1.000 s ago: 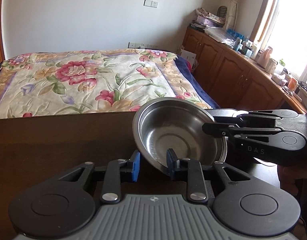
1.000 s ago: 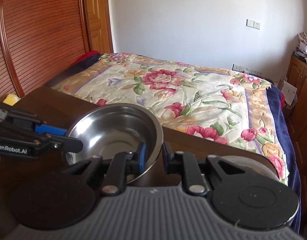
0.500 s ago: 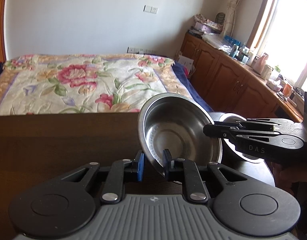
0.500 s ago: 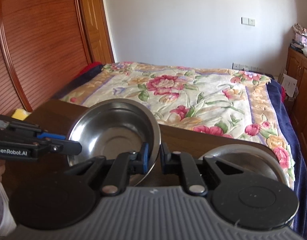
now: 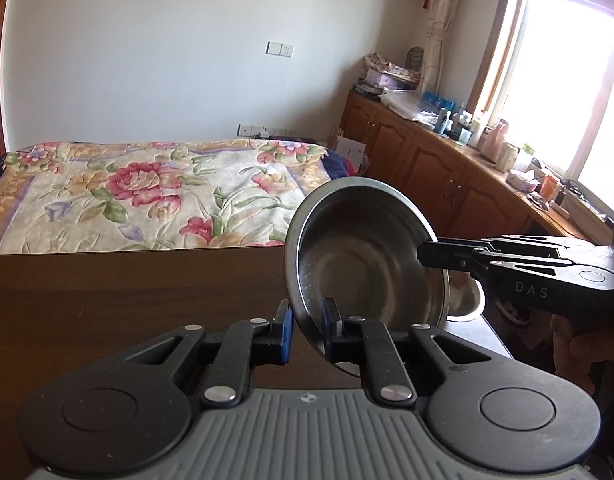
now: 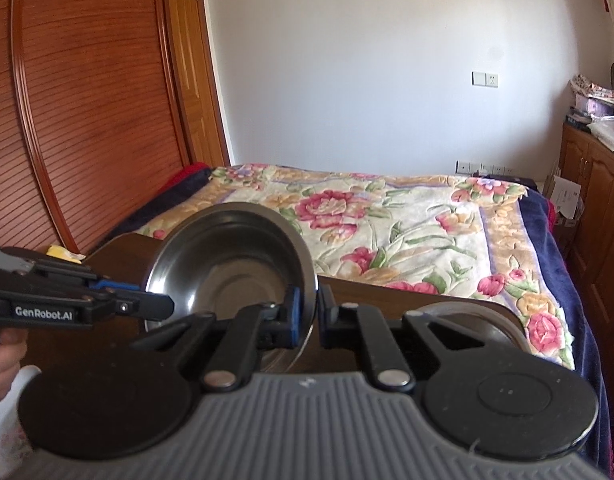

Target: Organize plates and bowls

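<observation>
Item: steel bowl, tilted, rim pinched by both left gripper and right gripper; mid-carry, next likely nesting into second bowl below.

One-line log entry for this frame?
held: steel bowl, tilted | left gripper: on near rim | right gripper: on opposite rim | second bowl: on table

Both wrist cameras sit close behind their own fingers, looking level across the dark wooden bench toward the floral bed. The left view angles right toward the window cabinets; the right angles left toward the wooden door. Both share the steel bowl.
</observation>
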Demonstrator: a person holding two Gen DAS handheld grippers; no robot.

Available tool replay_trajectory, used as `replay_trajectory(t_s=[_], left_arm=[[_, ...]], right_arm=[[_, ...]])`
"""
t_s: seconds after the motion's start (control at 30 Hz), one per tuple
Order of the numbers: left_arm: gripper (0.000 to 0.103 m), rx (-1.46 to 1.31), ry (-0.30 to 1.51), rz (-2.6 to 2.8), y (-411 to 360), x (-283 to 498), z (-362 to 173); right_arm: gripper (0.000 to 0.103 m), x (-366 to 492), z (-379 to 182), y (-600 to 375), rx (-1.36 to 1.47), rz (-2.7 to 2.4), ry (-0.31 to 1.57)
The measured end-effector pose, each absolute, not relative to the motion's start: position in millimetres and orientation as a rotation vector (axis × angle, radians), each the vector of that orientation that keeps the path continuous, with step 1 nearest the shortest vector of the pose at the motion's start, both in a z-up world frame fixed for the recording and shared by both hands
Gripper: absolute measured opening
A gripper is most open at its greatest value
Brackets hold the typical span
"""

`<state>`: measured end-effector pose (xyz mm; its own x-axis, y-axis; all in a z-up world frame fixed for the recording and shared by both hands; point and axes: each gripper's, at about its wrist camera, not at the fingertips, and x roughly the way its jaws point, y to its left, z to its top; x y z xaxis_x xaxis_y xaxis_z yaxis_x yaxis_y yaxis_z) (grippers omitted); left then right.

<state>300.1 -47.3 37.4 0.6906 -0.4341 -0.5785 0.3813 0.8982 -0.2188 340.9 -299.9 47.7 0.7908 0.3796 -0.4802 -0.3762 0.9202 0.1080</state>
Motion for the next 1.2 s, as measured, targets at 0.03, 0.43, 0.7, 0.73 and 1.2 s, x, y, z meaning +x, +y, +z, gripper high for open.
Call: replay_trajectory(t_s=[0.03,0.43,0.7,0.73,1.2], left_arm=[[0.015,-0.084,0.662,-0.46,-46.0,298.2,39.4],[0.015,-0.065,0.608,-0.505,-35.9,248.8,50.5],[0.015,-0.067,0.59,-0.534,-30.9,216.8,50.9],[0.015,-0.066,0.588,-0.537,-30.2,213.0,51.1],[0.015,-0.036,0.551,-0.553,-26.2,162.3,53.6]], right_arm=[[0.01,337.7,49.0,-299.6,0.006,0.405,0.513],[0.011,294.6,59.0,-296.5,-0.002,0.389,0.474],[0.011,267.9,61.7,-293.1,-0.019,0.376,0.462],[0.011,264.4,61.7,-292.9,-0.021,0.375,0.461],[0.011,216.7,67.2,-295.8,-0.035,0.366,0.423]])
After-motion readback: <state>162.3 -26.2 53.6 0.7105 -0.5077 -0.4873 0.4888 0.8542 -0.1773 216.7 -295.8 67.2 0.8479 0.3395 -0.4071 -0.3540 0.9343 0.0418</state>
